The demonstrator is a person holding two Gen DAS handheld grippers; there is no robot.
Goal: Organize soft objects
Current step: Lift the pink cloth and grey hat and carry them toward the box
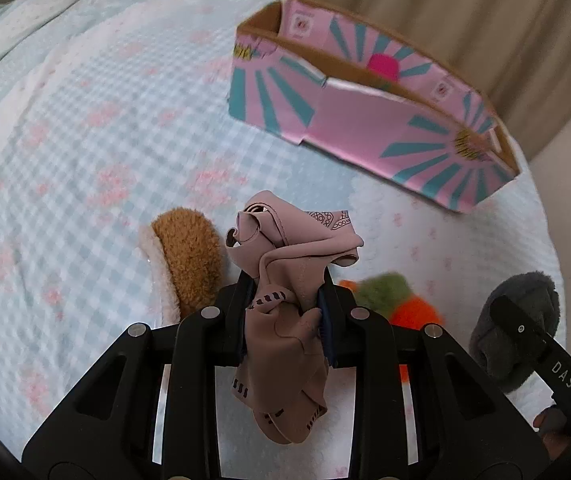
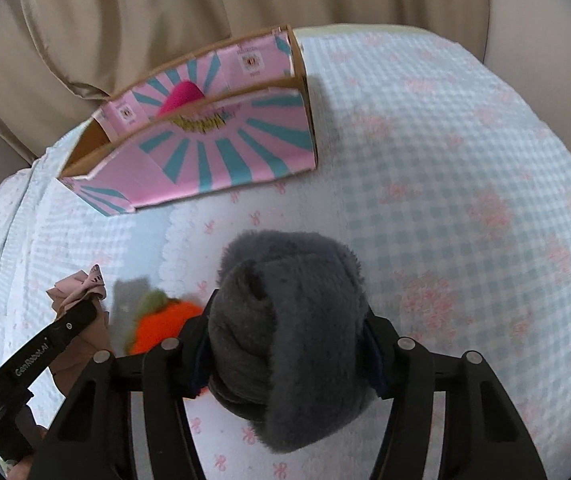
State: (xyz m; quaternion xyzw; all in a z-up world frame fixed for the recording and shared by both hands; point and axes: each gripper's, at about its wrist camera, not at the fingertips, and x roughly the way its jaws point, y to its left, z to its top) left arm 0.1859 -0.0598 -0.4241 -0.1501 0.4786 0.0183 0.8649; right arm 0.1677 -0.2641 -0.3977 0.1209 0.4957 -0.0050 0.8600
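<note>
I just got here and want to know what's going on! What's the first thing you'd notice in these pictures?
Probably the pink box with teal sunbursts, standing at the far side of the checked blanket with something bright pink inside. Next, the two grippers: the left gripper pinches a crumpled dusty-pink cloth, and the right gripper squeezes a fluffy grey plush. An orange-and-green toy lies between them.

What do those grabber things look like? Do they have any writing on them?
Both are black. The left gripper and right gripper have angular arms with cut-out holes, round silver screws, and dark blue pads on their fingers. One finger shows white letters "DAS"; another reads "GenRobot.AI".
</note>
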